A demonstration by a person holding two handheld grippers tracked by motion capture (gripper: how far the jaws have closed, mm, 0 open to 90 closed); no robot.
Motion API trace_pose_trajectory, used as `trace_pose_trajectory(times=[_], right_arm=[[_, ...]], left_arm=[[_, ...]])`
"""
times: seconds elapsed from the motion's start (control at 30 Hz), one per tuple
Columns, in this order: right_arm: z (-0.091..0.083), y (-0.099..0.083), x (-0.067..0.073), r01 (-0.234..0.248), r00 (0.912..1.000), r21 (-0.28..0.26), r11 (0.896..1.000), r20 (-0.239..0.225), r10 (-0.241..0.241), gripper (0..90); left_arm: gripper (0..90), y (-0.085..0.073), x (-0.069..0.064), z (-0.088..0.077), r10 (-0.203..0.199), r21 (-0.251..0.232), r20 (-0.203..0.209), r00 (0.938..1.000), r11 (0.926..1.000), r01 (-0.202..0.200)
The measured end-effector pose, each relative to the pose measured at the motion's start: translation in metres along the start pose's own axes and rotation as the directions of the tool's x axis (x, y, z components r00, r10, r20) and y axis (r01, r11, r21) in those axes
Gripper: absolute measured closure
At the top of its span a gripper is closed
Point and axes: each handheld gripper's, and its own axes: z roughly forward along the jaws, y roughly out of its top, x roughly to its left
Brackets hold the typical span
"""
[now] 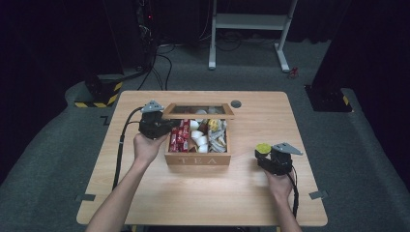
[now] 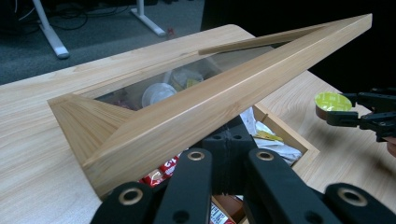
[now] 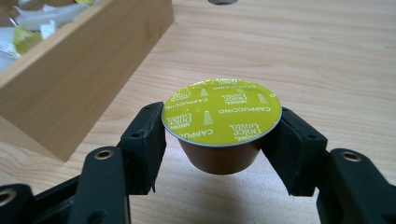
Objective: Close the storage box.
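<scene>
Capsule (image 3: 221, 125) first: a cappuccino coffee pod, small and tapered, brown plastic body under a glossy yellow-green foil top with printed lettering. It sits pinched between the pads of my right gripper (image 1: 269, 155), off to the right of the tea box (image 1: 198, 158) and over the bare table (image 1: 203, 203), apart from the box. My left gripper (image 1: 162, 126) is clamped on the left edge of the box's lid (image 2: 196, 109), a pale wooden frame around a clear pane, propping it up. Inside lie red sachets (image 1: 179, 137), white pods and crinkled wrappers. I judge the pod has been taken out and is about to be set down; next I need a flat, gentle lowering, then release.
</scene>
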Motion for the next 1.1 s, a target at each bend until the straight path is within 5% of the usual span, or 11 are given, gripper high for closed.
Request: trace_pose_trajectory(times=[0.37, 0.57, 1.1], right_arm=[[0.013, -0.007, -0.002, -0.015, 0.9999, 0.033, 0.999, -0.005, 0.016, 40.7], [0.019, -0.009, 0.003, 0.016, 0.9998, 0.05, 0.999, -0.013, -0.015, 40.7], [0.02, -0.012, 0.002, 0.021, 0.9993, 0.08, 0.997, -0.033, -0.018, 33.6]], left_arm=[[90.0, 0.0, 0.0, 0.0, -0.004, 0.0, 0.0, 1.0, 1.0, 0.004], [90.0, 0.0, 0.0, 0.0, -0.005, 0.005, -0.003, 1.0, 1.0, 0.005], [90.0, 0.002, -0.004, 0.004, -0.004, -0.002, -0.001, 1.0, 1.0, 0.004]])
